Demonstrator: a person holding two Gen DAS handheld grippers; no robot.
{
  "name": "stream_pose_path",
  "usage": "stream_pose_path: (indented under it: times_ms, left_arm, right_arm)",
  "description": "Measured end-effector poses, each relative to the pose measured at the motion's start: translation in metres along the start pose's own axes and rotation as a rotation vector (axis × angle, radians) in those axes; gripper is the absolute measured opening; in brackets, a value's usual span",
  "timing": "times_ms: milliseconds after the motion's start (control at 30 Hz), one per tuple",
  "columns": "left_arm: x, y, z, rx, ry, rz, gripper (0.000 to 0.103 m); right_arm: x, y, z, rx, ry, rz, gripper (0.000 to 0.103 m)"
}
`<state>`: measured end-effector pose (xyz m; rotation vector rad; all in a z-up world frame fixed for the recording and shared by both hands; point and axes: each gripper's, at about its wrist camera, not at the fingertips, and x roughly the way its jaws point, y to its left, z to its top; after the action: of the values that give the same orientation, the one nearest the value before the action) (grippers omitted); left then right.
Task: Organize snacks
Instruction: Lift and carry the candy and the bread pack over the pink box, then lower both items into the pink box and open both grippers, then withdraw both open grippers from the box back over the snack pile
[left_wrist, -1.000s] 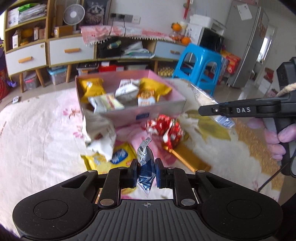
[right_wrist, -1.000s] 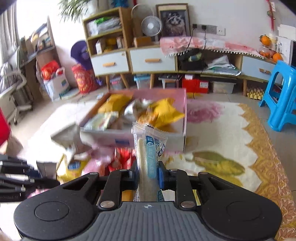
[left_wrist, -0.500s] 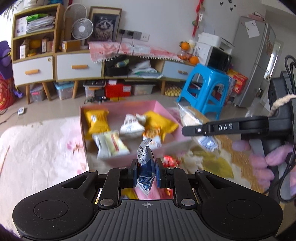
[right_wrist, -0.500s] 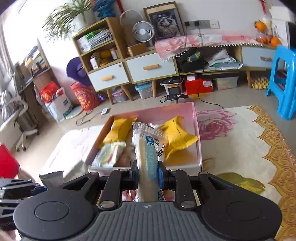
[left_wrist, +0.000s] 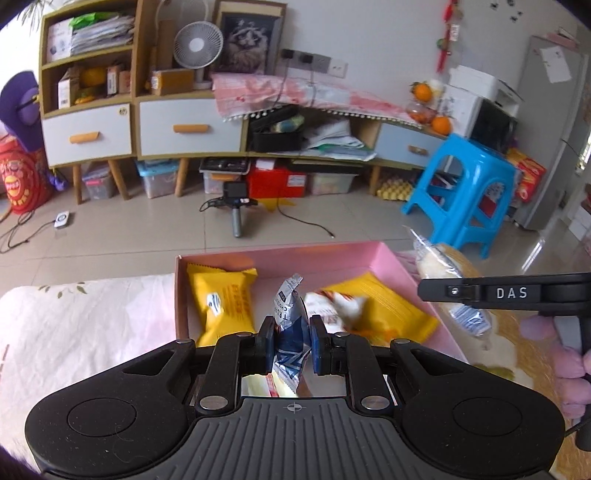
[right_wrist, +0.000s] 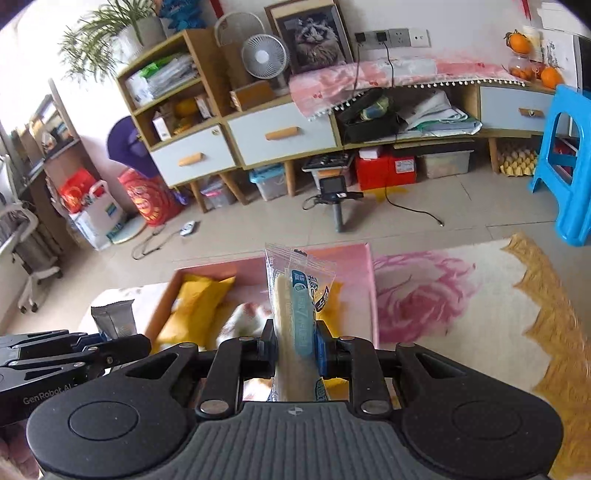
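Pink cardboard is forming the shallow box (left_wrist: 388, 258) that is sitting on a flowered cloth (left_wrist: 85, 325) in a living room, and several snack packs are lying inside it. A yellow packet (left_wrist: 225, 302) is lying along the box's left wall, a second yellow packet (left_wrist: 384, 310) is lying toward its right side, and a red-and-white wrapper (left_wrist: 336, 306) is resting between them, blurred.

In the left wrist view the left gripper (left_wrist: 291, 345) is pinching a small blue-and-silver sachet (left_wrist: 290, 314) between its closed blue pads, and the sachet is sticking upright with its crimped top pointing up, in front of the box's near part. The right gripper (left_wrist: 480, 293) is showing side-on at the right of that view, held by a hand in a pink glove (left_wrist: 569, 354), and it is carrying a clear wrapper with a pale snack inside (left_wrist: 439, 266) near the box's right wall.

In the right wrist view the same right gripper (right_wrist: 295, 347) is clamping that clear-wrapped snack stick (right_wrist: 295, 295), whose light blue label is running along its length; the stick is standing up between the pads and is reaching out above the box (right_wrist: 364, 295). The left gripper (right_wrist: 74, 354) is appearing at the lower left, with the silver sachet (right_wrist: 114, 321) standing up from it beside the box's left wall.

A blue plastic stool (left_wrist: 465, 192) is standing on the tiled floor beyond the box.
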<state>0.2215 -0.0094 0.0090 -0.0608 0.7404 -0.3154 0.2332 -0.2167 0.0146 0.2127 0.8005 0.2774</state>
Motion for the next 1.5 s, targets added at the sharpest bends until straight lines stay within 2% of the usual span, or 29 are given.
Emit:
stream_pose_path:
  times_ms: [233, 567, 700, 733, 800, 867, 1000, 1233, 1300, 1500]
  left_arm:
    - [0.033, -0.01, 0.01, 0.035, 0.019, 0.026, 0.016]
    - [0.054, -0.015, 0.011, 0.031, 0.078, 0.056, 0.017]
    - [0.052, -0.017, 0.008, 0.048, 0.076, 0.048, 0.021]
    - [0.05, -0.016, 0.008, 0.046, 0.077, 0.046, 0.021]
    - [0.047, -0.016, 0.007, 0.042, 0.077, 0.046, 0.03]
    - [0.043, -0.015, 0.005, 0.049, 0.07, 0.043, 0.038]
    - [0.032, -0.015, 0.002, 0.062, 0.049, 0.041, 0.056]
    - [0.009, -0.019, -0.006, 0.076, 0.04, 0.025, 0.064]
    - [0.001, -0.021, -0.009, 0.079, 0.034, 0.017, 0.07]
    - [-0.021, -0.025, -0.02, 0.081, 0.031, 0.006, 0.077]
  right_arm:
    - [0.042, -0.006, 0.016, 0.006, 0.081, -0.054, 0.01]
    - [0.059, -0.004, 0.025, 0.013, 0.095, -0.103, 0.012]
    - [0.056, -0.003, 0.027, 0.019, 0.073, -0.115, 0.019]
    - [0.054, -0.004, 0.027, 0.018, 0.07, -0.117, 0.024]
    - [0.052, -0.004, 0.027, 0.024, 0.068, -0.112, 0.028]
    - [0.049, -0.005, 0.026, 0.035, 0.062, -0.113, 0.04]
    - [0.04, -0.004, 0.026, 0.038, 0.049, -0.115, 0.051]
    - [0.018, 0.002, 0.024, 0.037, 0.015, -0.121, 0.07]
    - [0.012, 0.005, 0.022, 0.026, 0.01, -0.124, 0.071]
    - [-0.008, 0.012, 0.011, 0.008, -0.004, -0.127, 0.076]
